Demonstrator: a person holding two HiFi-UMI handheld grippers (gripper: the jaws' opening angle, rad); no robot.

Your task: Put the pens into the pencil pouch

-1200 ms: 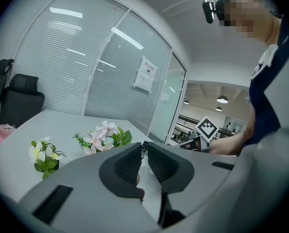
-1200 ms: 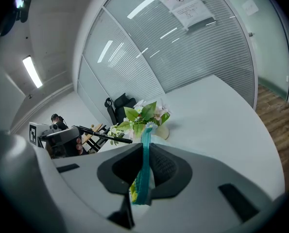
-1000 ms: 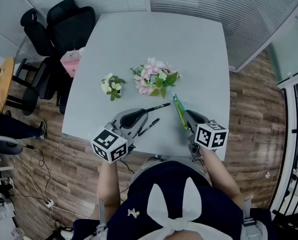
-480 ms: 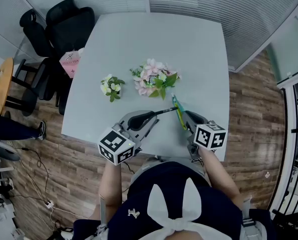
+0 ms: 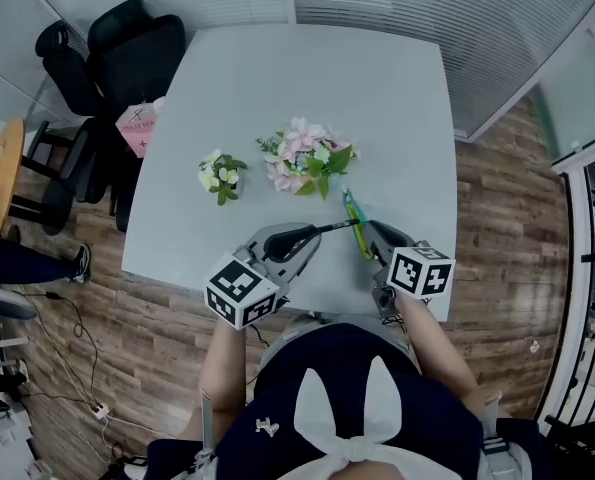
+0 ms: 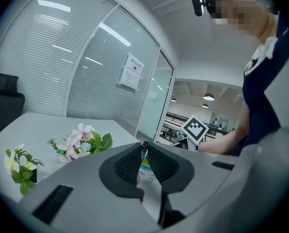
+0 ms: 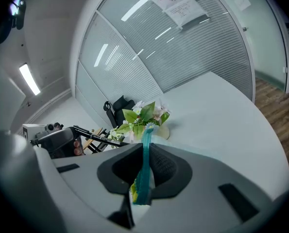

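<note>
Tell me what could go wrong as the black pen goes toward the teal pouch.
1. The right gripper pinches the thin teal fabric pencil pouch edge-on, and no open mouth shows. The pen tip may just push the pouch aside.
2. The left gripper holds the slim black pen with a long stretch sticking out, so it may pivot or slip on contact.
3. The pink flower bouquet sits close beyond the pouch, and an overshoot could knock it.

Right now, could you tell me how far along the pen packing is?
No pen is visibly in the pouch yet. The right gripper holds the teal pouch; the left gripper holds a black pen with its tip at the pouch. Inserting it remains.
</note>
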